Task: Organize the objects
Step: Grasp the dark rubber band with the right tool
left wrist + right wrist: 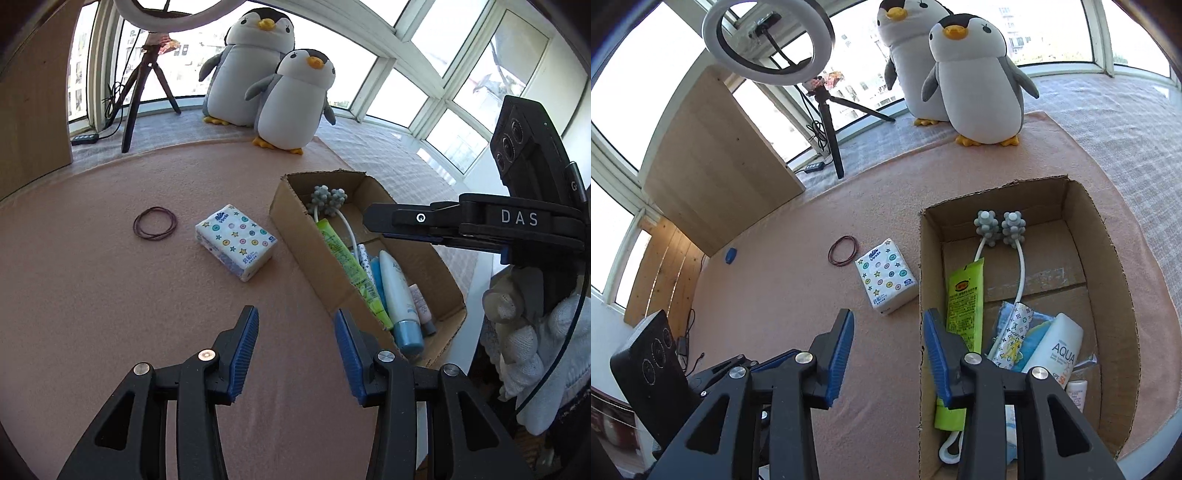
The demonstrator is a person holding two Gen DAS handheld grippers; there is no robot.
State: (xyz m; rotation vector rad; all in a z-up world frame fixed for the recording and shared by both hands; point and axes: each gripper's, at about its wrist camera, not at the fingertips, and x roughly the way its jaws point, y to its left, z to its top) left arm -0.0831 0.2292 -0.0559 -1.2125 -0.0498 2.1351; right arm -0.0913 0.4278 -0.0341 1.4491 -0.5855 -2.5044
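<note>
Right wrist view gives us the widest read, so we start with the pink mat (775,295) covering the surface, then the cardboard box (1115,280) on its right side. Inside the box lie a white massager (1001,229) with knobbly grey heads at the far end, a green tube (964,295), a white sunscreen bottle (1060,347) and a few smaller packets at the near end. Two plush penguins (975,81) stand at the far edge of the mat.

Left of the box and just beside its wall sits the tissue pack (236,240), and farther left, apart from it, lie the thin rubber bands (155,223). We judge these two are what remains to be boxed.

Our left gripper (295,350) hovers over bare mat near the pack, jaws apart and empty. Our right gripper (888,350) is likewise spread and empty, straddling the box's left wall.

For the pack, we would close across its narrow width, squeezing gently since it is soft. The bands lie flat and need the fingertips pressed right down onto the mat.
</note>
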